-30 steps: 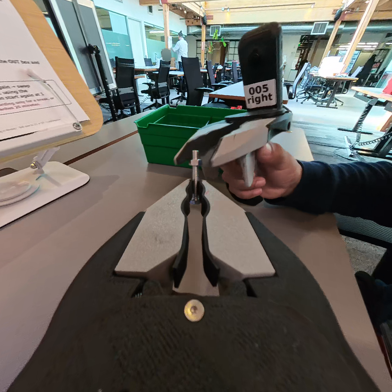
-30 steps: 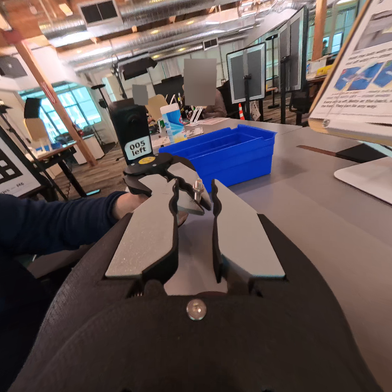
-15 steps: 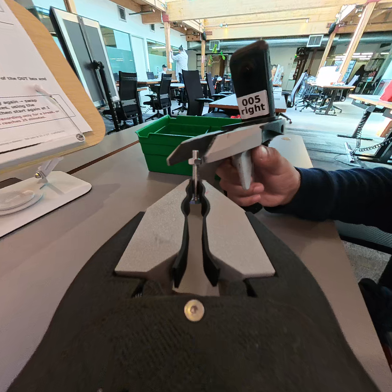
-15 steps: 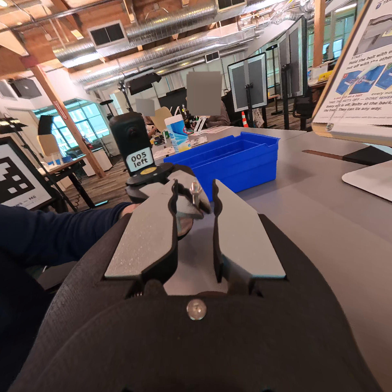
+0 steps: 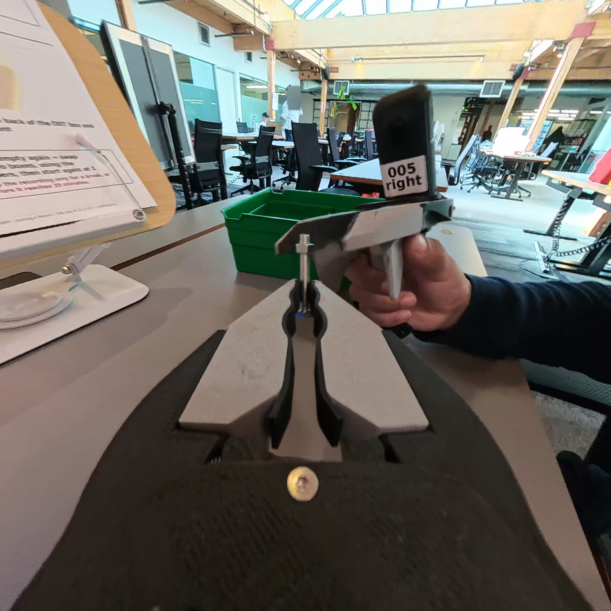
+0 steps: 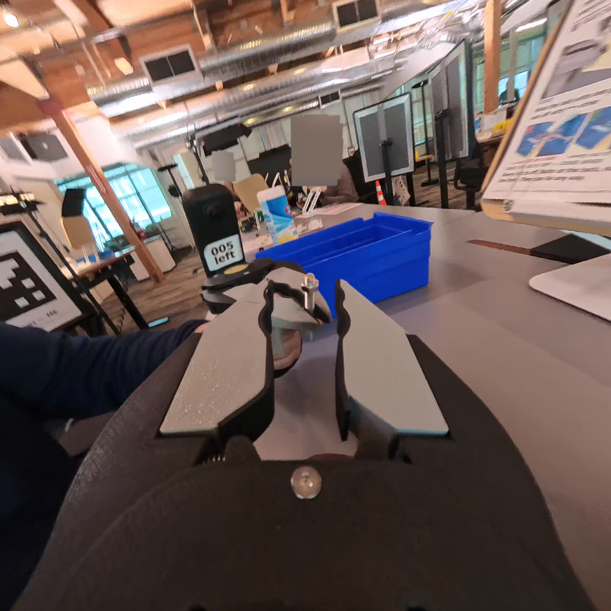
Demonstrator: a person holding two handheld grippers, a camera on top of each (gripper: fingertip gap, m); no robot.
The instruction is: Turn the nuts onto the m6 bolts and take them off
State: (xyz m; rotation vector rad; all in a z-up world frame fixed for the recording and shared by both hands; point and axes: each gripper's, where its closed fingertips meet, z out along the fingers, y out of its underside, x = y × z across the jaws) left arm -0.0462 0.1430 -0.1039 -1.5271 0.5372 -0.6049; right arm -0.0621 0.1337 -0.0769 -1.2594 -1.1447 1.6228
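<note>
Bolt [image 5: 304,264] upright above the bench [image 5: 66,380], clear of its top, head down and pinched near its lower end between the tips of the left tongs [image 5: 305,305], which are closed to a narrow slit on it. Nut [image 5: 303,248] threaded on just below the bolt's top end.

Right tongs [image 6: 304,299] parted wide, gripping nothing, one finger on each side of the bolt top in the right wrist view; whether either finger touches the nut, cannot tell. In the left wrist view, seen level and side-on, tips beside the nut, held by a hand [image 5: 416,287] in a dark sleeve.

Green bin [image 5: 264,238] on the bench beyond the bolt, toward the far edge. Blue bin [image 6: 380,264] on the bench past the left tongs [image 6: 310,314] in the right wrist view. White stand [image 5: 72,291] with a tilted instruction board [image 5: 82,148] toward the bench's left side in the left wrist view.
</note>
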